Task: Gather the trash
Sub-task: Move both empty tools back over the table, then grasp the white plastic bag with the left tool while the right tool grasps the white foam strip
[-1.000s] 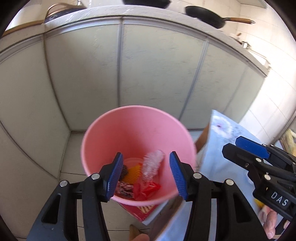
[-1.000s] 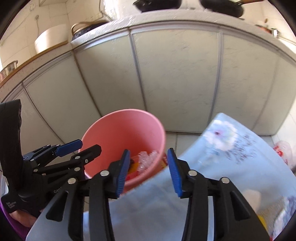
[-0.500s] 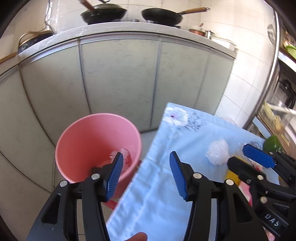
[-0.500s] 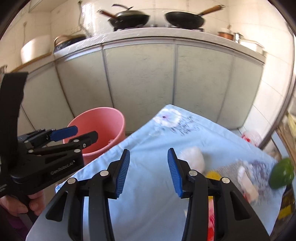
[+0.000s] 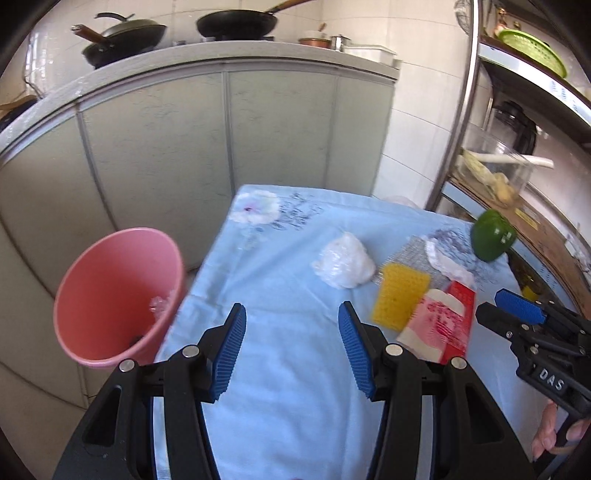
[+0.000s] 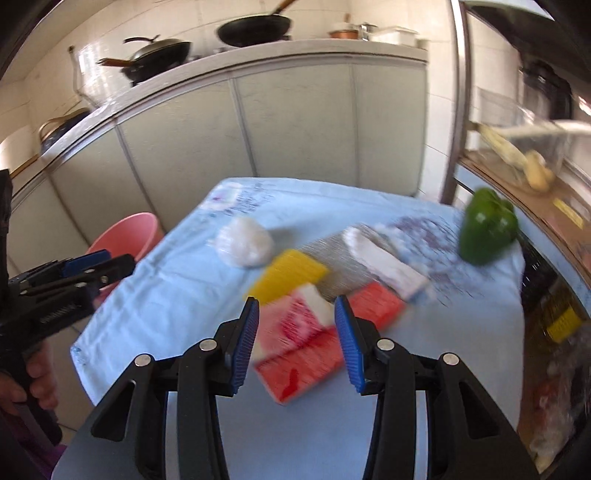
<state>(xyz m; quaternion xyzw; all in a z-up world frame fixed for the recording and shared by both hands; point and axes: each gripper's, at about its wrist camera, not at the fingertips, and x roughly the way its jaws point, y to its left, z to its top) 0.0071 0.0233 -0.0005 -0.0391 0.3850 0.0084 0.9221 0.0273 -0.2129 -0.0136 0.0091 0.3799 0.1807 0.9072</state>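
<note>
A pink bin [image 5: 110, 295] stands on the floor left of the table, with scraps of trash inside; the right wrist view shows the pink bin [image 6: 125, 232] too. On the light blue tablecloth [image 5: 288, 369] lie a crumpled white plastic wad [image 5: 343, 262], a yellow sponge [image 5: 400, 295], a red and pink wrapper [image 5: 439, 325] and a white tissue [image 5: 447, 264]. My left gripper [image 5: 291, 347] hangs open and empty above bare cloth. My right gripper [image 6: 295, 339] is open and empty above the red and pink wrapper [image 6: 306, 339], near the yellow sponge [image 6: 288, 273] and the white wad [image 6: 243, 242].
A green bell pepper [image 5: 491, 236] sits at the table's far right corner. Grey cabinet doors [image 5: 229, 133] stand behind the table, with black pans [image 5: 236, 22] on the counter above. A metal shelf rack [image 5: 517, 155] holding containers is at the right.
Both grippers have swung right, away from over the pink bin to above the table. The bin has shifted to the left in both views and the trash on the cloth has come into sight.
</note>
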